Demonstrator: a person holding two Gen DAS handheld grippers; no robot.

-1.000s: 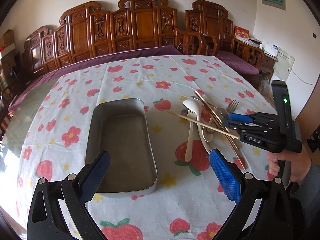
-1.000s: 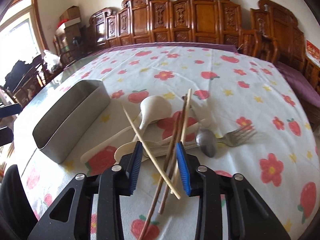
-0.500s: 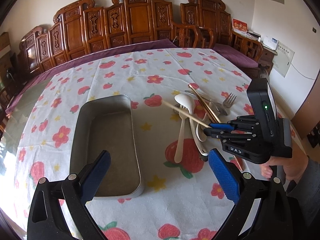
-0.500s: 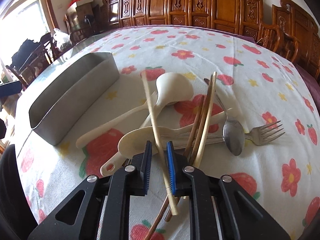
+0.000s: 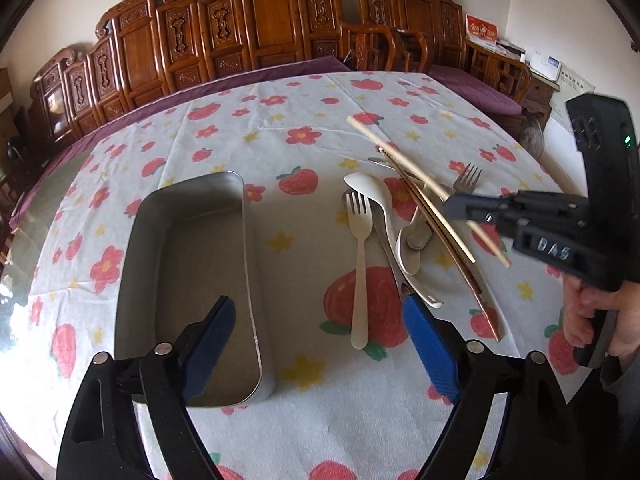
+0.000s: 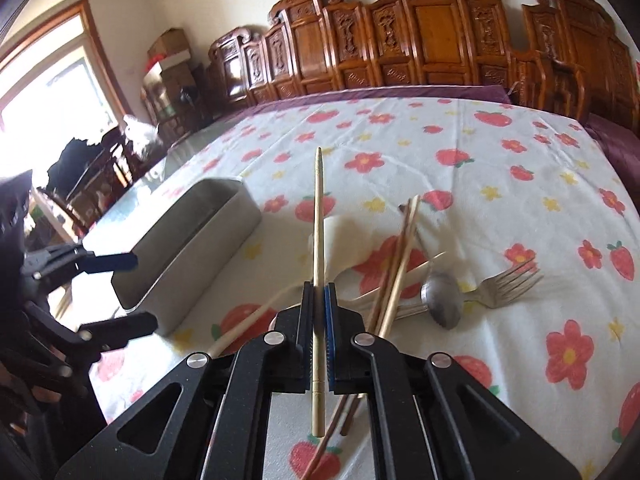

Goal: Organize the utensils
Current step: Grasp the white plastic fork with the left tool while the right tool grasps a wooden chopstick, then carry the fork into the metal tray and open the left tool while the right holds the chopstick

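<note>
My right gripper (image 6: 319,292) is shut on a pale wooden chopstick (image 6: 318,216) and holds it lifted above the utensil pile; it also shows in the left wrist view (image 5: 456,204) with the chopstick (image 5: 400,160). On the cloth lie a cream plastic fork (image 5: 359,264), a cream spoon (image 5: 370,194), a metal spoon (image 6: 442,300), a metal fork (image 6: 506,284) and more chopsticks (image 6: 400,256). My left gripper (image 5: 320,348) is open and empty over the near end of the empty metal tray (image 5: 192,264).
The table carries a white strawberry-and-flower cloth (image 5: 304,136). Carved wooden chairs (image 5: 256,36) line its far side. The tray (image 6: 192,240) sits left of the pile. The left gripper (image 6: 100,292) shows at the left edge of the right wrist view.
My right gripper closed on the pale chopstick and lifted it off the pile. The left gripper moved slightly closer to the tray and stayed open.
</note>
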